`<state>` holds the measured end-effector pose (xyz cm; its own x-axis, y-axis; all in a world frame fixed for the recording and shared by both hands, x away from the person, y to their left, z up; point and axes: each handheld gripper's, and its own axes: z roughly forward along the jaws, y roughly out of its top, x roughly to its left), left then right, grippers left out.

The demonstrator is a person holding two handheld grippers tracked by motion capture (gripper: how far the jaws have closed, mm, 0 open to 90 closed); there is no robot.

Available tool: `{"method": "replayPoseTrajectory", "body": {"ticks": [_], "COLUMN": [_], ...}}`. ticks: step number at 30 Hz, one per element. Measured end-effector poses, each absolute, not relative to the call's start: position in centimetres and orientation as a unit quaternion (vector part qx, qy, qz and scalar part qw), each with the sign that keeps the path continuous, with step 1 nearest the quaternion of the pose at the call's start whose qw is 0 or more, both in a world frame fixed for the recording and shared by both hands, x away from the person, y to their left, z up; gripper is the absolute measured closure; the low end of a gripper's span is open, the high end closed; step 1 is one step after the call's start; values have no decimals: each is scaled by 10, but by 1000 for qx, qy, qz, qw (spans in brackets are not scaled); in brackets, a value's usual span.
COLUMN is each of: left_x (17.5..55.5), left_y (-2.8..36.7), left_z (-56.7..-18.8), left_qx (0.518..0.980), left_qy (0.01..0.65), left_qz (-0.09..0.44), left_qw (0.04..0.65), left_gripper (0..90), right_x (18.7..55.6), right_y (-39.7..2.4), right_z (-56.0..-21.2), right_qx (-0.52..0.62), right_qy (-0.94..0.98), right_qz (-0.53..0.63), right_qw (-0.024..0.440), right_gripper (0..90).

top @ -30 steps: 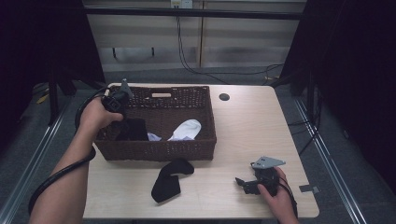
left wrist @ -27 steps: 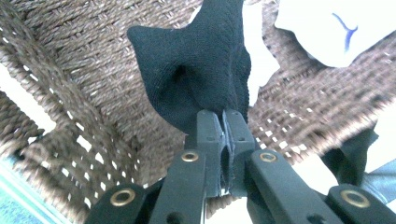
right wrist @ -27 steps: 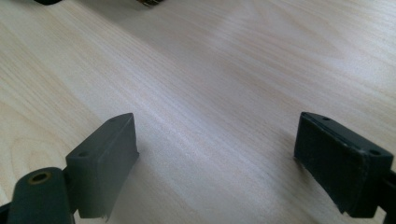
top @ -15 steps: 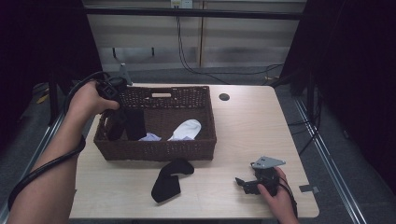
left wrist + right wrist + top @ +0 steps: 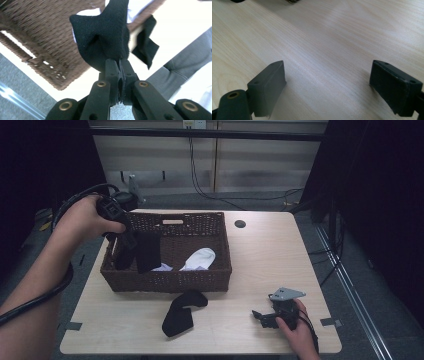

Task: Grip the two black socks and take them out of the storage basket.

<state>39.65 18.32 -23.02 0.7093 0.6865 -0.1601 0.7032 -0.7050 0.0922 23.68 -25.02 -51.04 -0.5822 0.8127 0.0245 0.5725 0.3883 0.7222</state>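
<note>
Taking the woven brown basket (image 5: 170, 280) as the landmark: over its left end the left gripper (image 5: 129, 240) is held up in the person's left hand (image 5: 82, 220), jaws pressed together on the edge of a black sock (image 5: 147, 251). The sock hangs from the jaws above the basket's left part, its lower end down near the inside of the front wall. In the left gripper view the same sock (image 5: 105, 42) bunches up just beyond the closed jaws of the left gripper (image 5: 119, 68), with the basket's weave (image 5: 42, 37) behind it.

Inside the basket, right of the hanging sock, a white sock (image 5: 200, 257) lies on the bottom, with a paler piece of cloth (image 5: 162, 267) just beside it.

In front of the basket, on the light wooden surface (image 5: 260, 250), a second black sock (image 5: 181, 312) lies folded, near the front wall but apart from it.

Well to the right of the basket and nearer the person, the right gripper (image 5: 259, 316) rests low on the surface in the right hand (image 5: 297, 332). Its jaws stand wide apart with nothing between them; the right gripper view shows the right gripper (image 5: 328, 87) over bare wood
</note>
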Motion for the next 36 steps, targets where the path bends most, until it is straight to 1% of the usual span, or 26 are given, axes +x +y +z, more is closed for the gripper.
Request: {"method": "replayPoseTrajectory", "body": {"ticks": [4, 10, 12, 13, 17, 18, 20, 21, 24, 26, 27, 31, 33, 36], "left_x": [376, 355, 346, 346, 341, 341, 337, 337, 334, 333, 333, 333, 334, 332], "left_y": [176, 168, 163, 163, 157, 157, 151, 151, 145, 144, 143, 142, 142, 142], "left_z": [-220, -226, -237, -237, -261, -261, -278, -278, -297, -303, -313, -324, -329, -333], "left_qx": [931, 941, 945, 945, 948, 948, 951, 951, 953, 952, 952, 951, 951, 950], "left_qy": [352, 318, 309, 309, 297, 297, 290, 290, 281, 281, 279, 283, 280, 282], "left_qz": [-53, -65, -67, -67, -73, -73, -70, -70, -77, -81, -85, -77, -74, -71], "left_qw": [77, 91, 87, 87, 88, 88, 84, 84, 83, 88, 92, 98, 108, 112], "left_gripper": [869, 869, 869, 868, 868, 868, 868, 868, 867, 867, 866, 854, 837, 713], "right_x": [237, 237, 237, 237, 237, 237, 237, 237, 237, 237, 237, 237, 237, 237], "right_y": [-250, -250, -250, -250, -250, -250, -250, -250, -250, -250, -250, -250, -250, -250], "right_z": [-510, -510, -510, -510, -510, -510, -510, -510, -511, -511, -511, -510, -510, -510], "right_qx": [424, 425, 425, 425, 425, 425, 425, 425, 425, 425, 425, 425, 425, 425], "right_qy": [816, 816, 816, 816, 815, 815, 815, 815, 815, 815, 815, 816, 816, 816], "right_qz": [354, 354, 354, 354, 355, 355, 355, 355, 355, 355, 355, 354, 354, 354], "right_qw": [170, 169, 169, 169, 170, 170, 170, 170, 170, 170, 170, 169, 169, 169], "right_gripper": [123, 123, 123, 123, 123, 123, 123, 123, 123, 123, 123, 123, 123, 123]}}
